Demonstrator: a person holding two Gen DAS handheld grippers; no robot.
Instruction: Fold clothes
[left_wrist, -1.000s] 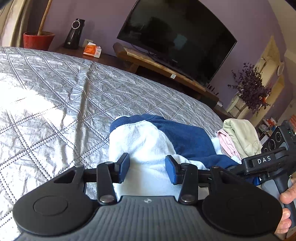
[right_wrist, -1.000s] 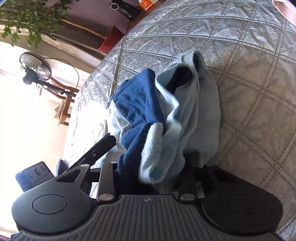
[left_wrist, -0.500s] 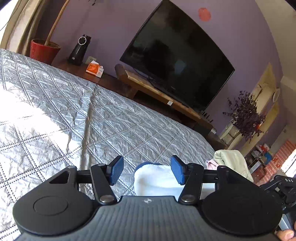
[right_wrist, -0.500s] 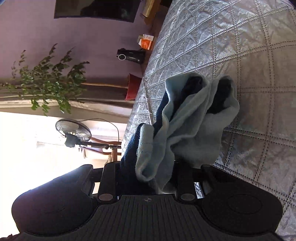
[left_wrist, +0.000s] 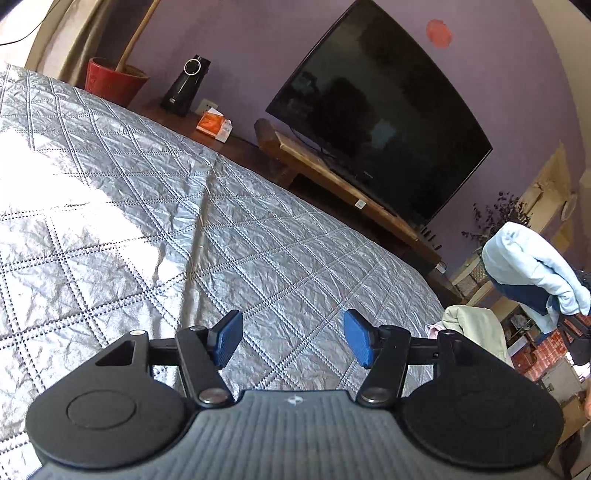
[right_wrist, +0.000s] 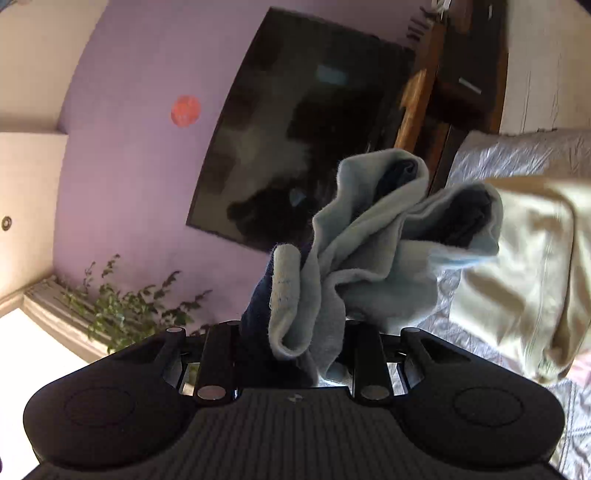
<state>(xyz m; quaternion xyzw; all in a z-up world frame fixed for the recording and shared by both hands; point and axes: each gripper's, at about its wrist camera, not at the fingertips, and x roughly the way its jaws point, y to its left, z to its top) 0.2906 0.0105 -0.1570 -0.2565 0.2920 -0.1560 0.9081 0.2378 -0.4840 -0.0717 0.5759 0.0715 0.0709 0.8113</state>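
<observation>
My right gripper (right_wrist: 295, 354) is shut on a folded garment (right_wrist: 369, 251), light blue outside and navy inside. It hangs bunched in the air, and the cloth hides the fingertips. In the left wrist view the same garment (left_wrist: 528, 266) floats at the right edge, above the bed's far corner. A beige garment (right_wrist: 528, 266) lies just right of the held one, on the bed. My left gripper (left_wrist: 293, 339) stands open over the bare grey quilt (left_wrist: 184, 221), with nothing between its blue pads (left_wrist: 227, 338).
The beige garment (left_wrist: 476, 328) and a pink one (left_wrist: 432, 328) form a small pile at the bed's right corner. Beyond the bed stand a wooden TV bench (left_wrist: 332, 173), a large dark TV (left_wrist: 376, 122), a red pot (left_wrist: 110, 77) and a dried plant (left_wrist: 498, 214).
The right gripper lifted the blue garment off the bed and swung it over towards the beige pile. The left gripper's jaws widened, and the garment is gone from in front of them.
</observation>
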